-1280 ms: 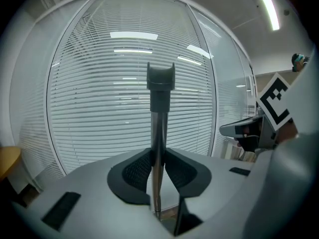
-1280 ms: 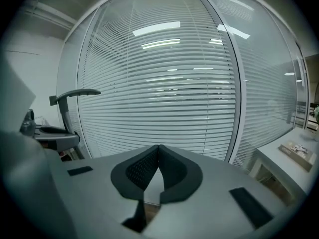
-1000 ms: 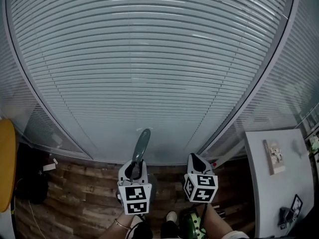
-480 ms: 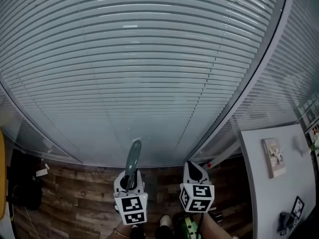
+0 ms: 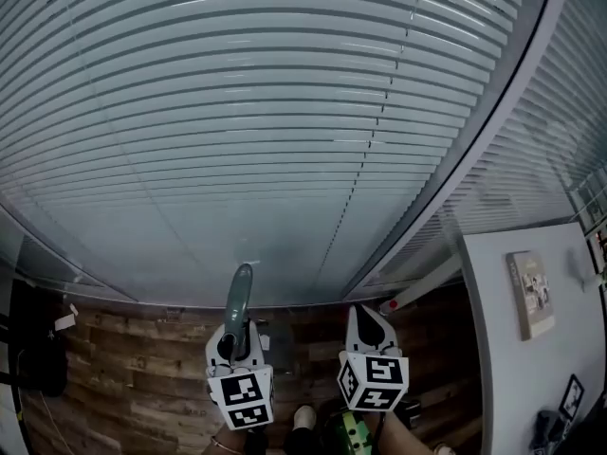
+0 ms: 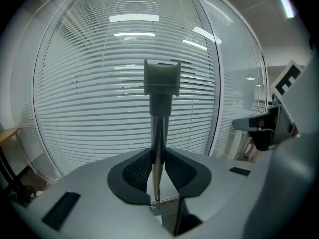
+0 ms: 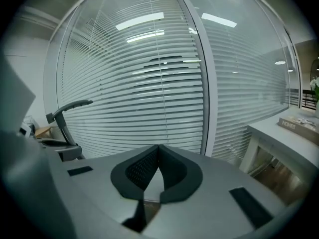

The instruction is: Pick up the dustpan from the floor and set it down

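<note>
The left tool [image 5: 235, 341] was clamped on the dustpan [image 5: 239, 297], of which only the long grey-green handle showed; in the left gripper view its dark ribbed pads pressed on both sides of the slim metal shaft, which ran straight up the middle of the frame to a squared grey plastic end cap [image 6: 161, 76]; the pan end appeared in no view, so how it hung below the grip could not be told. The handle's long axis pointed up and away from the person toward the pale horizontal window blinds [image 5: 285, 140], well clear of the brown wood-plank floor [image 5: 123, 368] underneath. The right tool [image 5: 367, 322] hung just beside the left, apart from the handle, its pads pressed together on nothing. A white table [image 5: 517, 349] stood off to the right. Setting the dustpan down looked like work for the left hand alone, since it carried the whole load; the floor lay directly below, so the descent probably depended on keeping that long axis from swinging into the blinds.
</note>
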Available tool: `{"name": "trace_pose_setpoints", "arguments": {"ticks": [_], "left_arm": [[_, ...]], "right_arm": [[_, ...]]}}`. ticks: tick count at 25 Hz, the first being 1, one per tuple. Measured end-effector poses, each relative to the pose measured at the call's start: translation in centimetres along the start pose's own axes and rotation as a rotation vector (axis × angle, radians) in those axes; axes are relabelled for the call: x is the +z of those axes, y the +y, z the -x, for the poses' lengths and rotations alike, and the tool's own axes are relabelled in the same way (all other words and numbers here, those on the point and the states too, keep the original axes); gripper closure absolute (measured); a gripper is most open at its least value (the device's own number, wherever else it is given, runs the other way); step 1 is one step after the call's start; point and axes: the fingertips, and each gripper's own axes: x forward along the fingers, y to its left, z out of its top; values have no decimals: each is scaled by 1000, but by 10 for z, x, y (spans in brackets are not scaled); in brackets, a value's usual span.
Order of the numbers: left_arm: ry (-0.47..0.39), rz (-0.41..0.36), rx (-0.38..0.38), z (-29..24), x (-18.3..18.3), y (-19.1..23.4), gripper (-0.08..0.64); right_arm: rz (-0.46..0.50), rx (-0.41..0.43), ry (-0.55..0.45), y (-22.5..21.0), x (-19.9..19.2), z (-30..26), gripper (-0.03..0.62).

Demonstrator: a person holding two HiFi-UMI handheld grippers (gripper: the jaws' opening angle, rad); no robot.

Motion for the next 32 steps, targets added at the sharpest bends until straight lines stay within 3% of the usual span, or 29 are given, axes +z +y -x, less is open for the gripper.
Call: {"name": "trace_pose_setpoints", "arguments": {"ticks": [15,32], "left_arm": [[34,-2,12,-56,-53,-23,466],[147,-3,53,-106,-111,-25,466]], "right_arm": [[-44,3,57,-34,-68,-42,560],[-74,5,118,-46,-124,-86,560]]}}
